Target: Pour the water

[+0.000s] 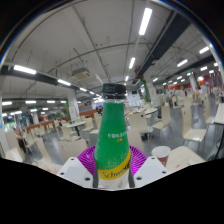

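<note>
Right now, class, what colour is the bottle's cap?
Dark green, on the green bottle between the fingers; the gripper view shows it best.

Bright ceiling strip lights (146,22), strong fisheye curvature, hazy soft background, mild glare

We saw a green plastic bottle (112,135) standing upright between the tongs (113,172), its dark cap on, a yellow label around its lower body.
</note>
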Demonstrator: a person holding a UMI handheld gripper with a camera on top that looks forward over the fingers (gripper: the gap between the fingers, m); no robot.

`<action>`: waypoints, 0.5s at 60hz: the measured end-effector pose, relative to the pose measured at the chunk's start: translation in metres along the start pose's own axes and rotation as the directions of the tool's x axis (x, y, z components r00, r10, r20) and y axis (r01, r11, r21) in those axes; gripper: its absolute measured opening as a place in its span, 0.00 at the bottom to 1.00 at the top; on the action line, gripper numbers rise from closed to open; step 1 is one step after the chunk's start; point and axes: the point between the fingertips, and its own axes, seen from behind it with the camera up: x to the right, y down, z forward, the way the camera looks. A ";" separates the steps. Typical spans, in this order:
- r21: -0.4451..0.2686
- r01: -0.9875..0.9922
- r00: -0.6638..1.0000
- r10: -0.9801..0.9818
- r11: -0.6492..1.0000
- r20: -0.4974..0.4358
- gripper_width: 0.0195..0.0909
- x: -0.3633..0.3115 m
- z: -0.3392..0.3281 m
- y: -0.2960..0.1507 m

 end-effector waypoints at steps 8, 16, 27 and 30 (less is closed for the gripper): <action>-0.113 0.244 0.965 -0.252 0.963 -0.072 0.28 0.044 -0.009 0.090; -0.184 0.272 0.961 -0.278 0.945 -0.004 0.29 0.045 -0.008 0.156; -0.152 0.254 0.965 -0.261 0.955 -0.024 0.29 0.056 -0.005 0.186; -0.148 0.229 0.972 -0.235 0.962 -0.022 0.29 0.057 -0.007 0.187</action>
